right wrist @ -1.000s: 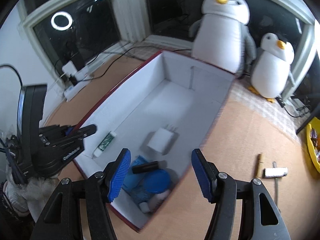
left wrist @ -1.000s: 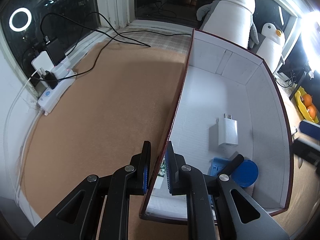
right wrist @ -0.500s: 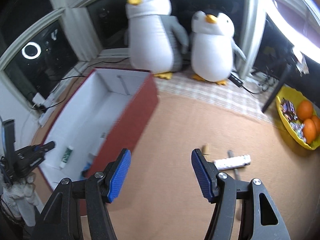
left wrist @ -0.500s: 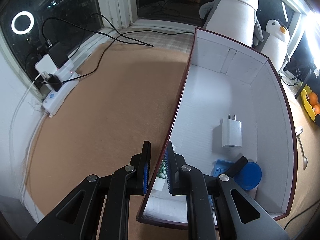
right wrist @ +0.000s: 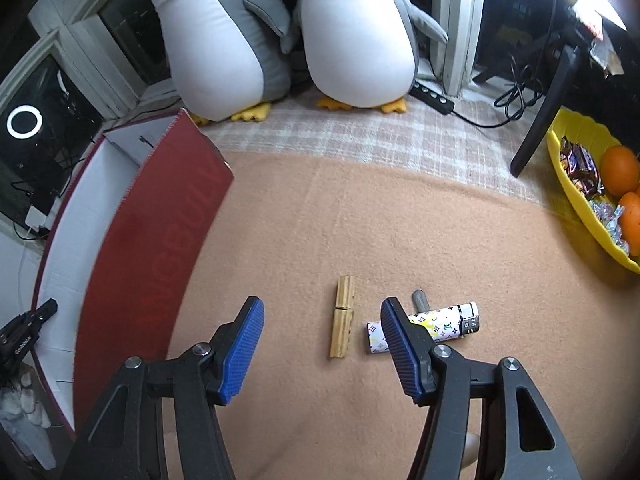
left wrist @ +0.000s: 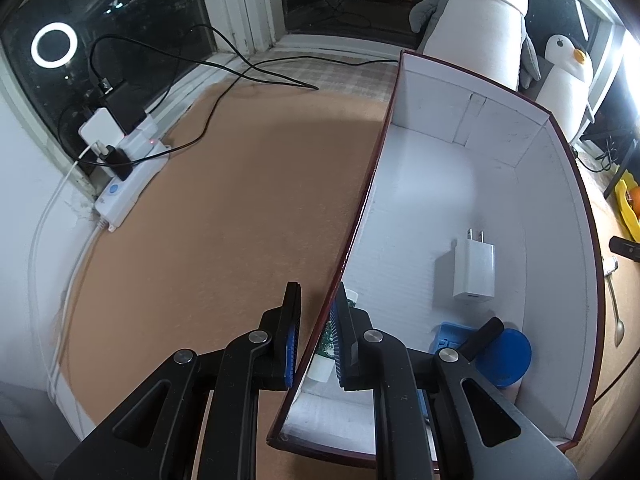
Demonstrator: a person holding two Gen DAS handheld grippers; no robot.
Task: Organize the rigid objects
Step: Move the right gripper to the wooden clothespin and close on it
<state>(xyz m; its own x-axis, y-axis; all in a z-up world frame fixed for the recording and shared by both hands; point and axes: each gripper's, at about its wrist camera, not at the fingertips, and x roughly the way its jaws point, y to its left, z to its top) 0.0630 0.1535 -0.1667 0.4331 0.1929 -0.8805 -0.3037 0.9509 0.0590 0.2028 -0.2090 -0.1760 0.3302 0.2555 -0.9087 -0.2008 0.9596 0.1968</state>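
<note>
The left claw (left wrist: 314, 340) is pinched onto the near left wall of the red box (left wrist: 362, 216), one blue pad outside and one inside, holding the wall between them. The box is white on the inside and sits on the tan bench (left wrist: 224, 216). Down in its near end lie a white charger (left wrist: 473, 270) with its prongs pointing to the far side, a blue round lid (left wrist: 510, 354) with a black cylinder (left wrist: 482, 334) leaning across a blue tray (left wrist: 448, 334) just left of it, and a small white tube with green print (left wrist: 326, 344) tight against the gripped wall, partly hidden by the inner finger. The right claw (right wrist: 322, 344) hangs wide open above the bench to the right of the box, empty. Between its fingers and a little farther off lies a wooden clothespin (right wrist: 343, 322), lengthwise away from the claw. Just right of it lies a patterned white lighter (right wrist: 436, 326), crosswise, partly behind the right finger, with a grey metal handle (right wrist: 419, 300) showing at its far edge. Two plush penguins (right wrist: 356, 32) stand at the far side on a checked cloth, and a yellow bowl (right wrist: 568, 188) with oranges and sweets sits at the far right. On the far left a white power strip (left wrist: 128, 184) rests by the window.
</note>
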